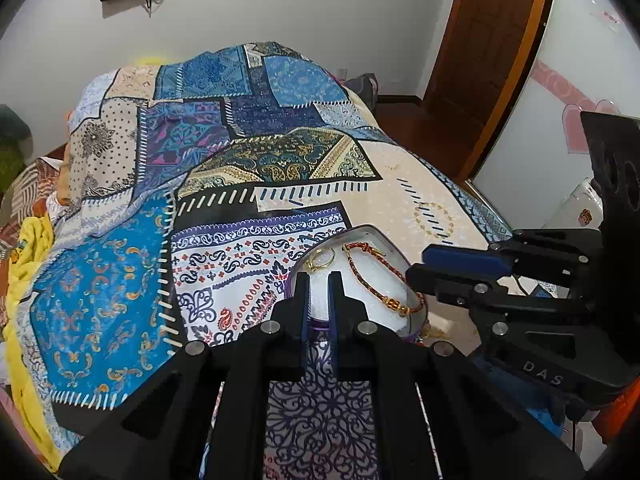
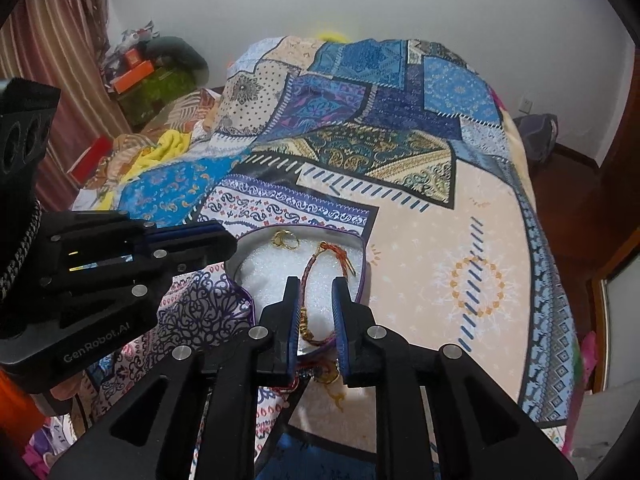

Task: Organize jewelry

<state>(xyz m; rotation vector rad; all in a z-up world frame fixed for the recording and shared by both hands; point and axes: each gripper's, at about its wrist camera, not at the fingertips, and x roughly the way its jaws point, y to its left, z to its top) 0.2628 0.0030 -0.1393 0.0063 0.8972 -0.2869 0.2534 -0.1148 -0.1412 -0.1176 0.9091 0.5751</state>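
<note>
A heart-shaped box (image 1: 376, 229) (image 2: 362, 248) with a purple rim and white foam inside lies on the bedspread. In it are gold rings (image 1: 322, 258) (image 2: 286, 240) and a red braided bracelet (image 1: 372, 276) (image 2: 310, 276) with gold beads. My left gripper (image 1: 319, 280) (image 2: 228, 242) sits at the box's near-left edge, its fingers nearly together with the rim between them. Over the bracelet's beaded end, my right gripper (image 2: 316, 300) (image 1: 418, 262) stands a little open; the pads flank the cord without pressing it. More gold jewelry (image 2: 330, 378) (image 1: 434, 334) lies on the cloth just outside the box.
The patchwork bedspread (image 1: 280, 160) (image 2: 440, 240) slopes away on all sides. Yellow clothes (image 1: 32, 240) (image 2: 168, 144) are piled at the left. A wooden door (image 1: 488, 60) and floor lie past the bed's right edge. Boxes (image 2: 136, 68) stand by a curtain (image 2: 60, 40).
</note>
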